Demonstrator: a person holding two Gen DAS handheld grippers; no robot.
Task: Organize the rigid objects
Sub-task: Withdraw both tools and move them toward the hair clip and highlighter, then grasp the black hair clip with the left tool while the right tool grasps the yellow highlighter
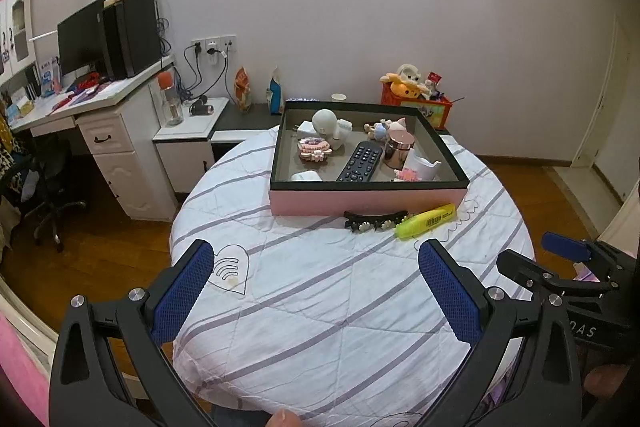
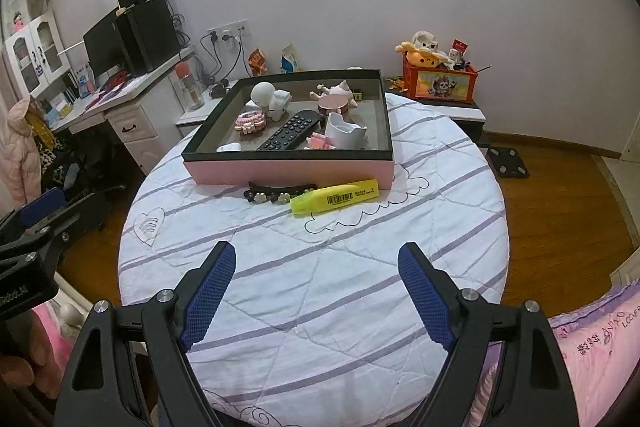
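Note:
A pink box with a black rim [image 1: 368, 201] [image 2: 288, 171] stands on the far half of a round table. Inside it lie a black remote [image 1: 360, 161] [image 2: 289, 130], a white figure [image 1: 329, 123], a rose-gold jar [image 1: 397, 147] and other small items. In front of the box lie a black flowered hair clip [image 1: 374, 221] [image 2: 280, 191] and a yellow highlighter [image 1: 426, 221] [image 2: 335, 202], touching end to end. My left gripper [image 1: 316, 255] is open and empty above the near table. My right gripper [image 2: 316, 259] is open and empty, also short of both objects.
The round table has a white quilted cover with grey stripes [image 1: 320, 299] [image 2: 320, 267]. A white desk with a monitor [image 1: 80, 39] stands at the left. An orange toy box [image 2: 440, 83] sits behind the table. Wood floor surrounds the table.

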